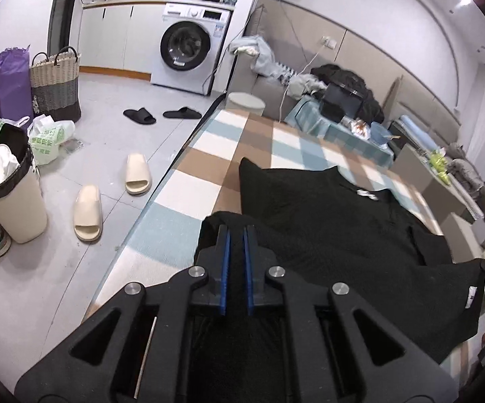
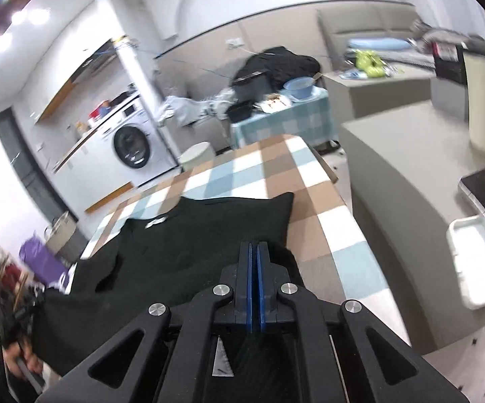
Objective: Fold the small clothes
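Black garment [image 1: 326, 221]: lay spread on the checked worktop [image 1: 202, 168], its near edge lifted off the surface between the two grippers.
Left hand-held gripper [image 1: 236, 235]: jaws nearly closed, pinching one near corner of the cloth.
Right hand-held gripper [image 2: 253, 252]: jaws pressed together on the opposite near corner.
Advised technique: both corners probably should travel forward level and taut, so the fold lands square and unwrinkled.
Risk: uneven pull would likely skew the crease.
Surroundings: washing machine [image 1: 188, 50] stood well apart.

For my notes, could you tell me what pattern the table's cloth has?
The tablecloth is checked in brown, white and pale blue, clearest in the left wrist view.
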{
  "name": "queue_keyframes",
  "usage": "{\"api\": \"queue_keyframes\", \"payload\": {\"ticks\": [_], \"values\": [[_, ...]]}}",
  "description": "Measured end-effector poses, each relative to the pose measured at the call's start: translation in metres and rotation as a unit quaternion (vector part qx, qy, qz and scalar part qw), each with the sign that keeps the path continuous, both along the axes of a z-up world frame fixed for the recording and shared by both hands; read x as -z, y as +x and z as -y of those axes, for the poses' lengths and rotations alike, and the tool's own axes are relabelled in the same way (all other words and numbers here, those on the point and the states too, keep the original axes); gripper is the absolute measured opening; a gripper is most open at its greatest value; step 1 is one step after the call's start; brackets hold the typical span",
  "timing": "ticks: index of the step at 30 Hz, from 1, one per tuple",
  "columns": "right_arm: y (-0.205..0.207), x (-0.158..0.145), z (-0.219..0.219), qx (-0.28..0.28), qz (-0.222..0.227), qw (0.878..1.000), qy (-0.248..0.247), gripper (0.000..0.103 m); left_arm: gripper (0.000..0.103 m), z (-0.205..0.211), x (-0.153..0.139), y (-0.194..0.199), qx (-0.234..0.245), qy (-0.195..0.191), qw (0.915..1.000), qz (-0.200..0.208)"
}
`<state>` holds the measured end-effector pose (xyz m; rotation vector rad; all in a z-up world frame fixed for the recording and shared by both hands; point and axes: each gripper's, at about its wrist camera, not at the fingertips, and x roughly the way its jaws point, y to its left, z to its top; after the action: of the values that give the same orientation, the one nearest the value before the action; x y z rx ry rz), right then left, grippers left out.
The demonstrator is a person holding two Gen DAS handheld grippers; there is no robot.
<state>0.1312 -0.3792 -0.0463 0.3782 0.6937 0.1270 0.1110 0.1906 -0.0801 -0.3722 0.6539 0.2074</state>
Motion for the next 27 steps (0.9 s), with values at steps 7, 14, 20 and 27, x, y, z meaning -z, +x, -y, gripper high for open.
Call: {"api": "queue_keyframes", "payload": {"ticks": [7,14,20,27], "values": [[0.030,0.038,-0.006,0.038,-0.085,0.995,-0.027,0.004,0.007,-0.004,0.028,0.027,-0.007,-0.008,0.9981,-0.060],[0.013,0.046,0.004,-0.018,-0.102,0.995,0.007,0.033,0.044,0.000,0.037,0.005,0.003,-0.016,0.9979,-0.062],[0.012,0.051,-0.006,-0.029,-0.101,0.994,-0.018,0.029,0.012,0.004,0.034,-0.005,0.003,-0.019,0.9984,-0.052],[-0.004,0.017,-0.005,-0.055,-0.011,0.998,-0.003,0.003,0.006,0.006,0.007,-0.015,0.006,-0.007,0.9999,-0.006]]}}
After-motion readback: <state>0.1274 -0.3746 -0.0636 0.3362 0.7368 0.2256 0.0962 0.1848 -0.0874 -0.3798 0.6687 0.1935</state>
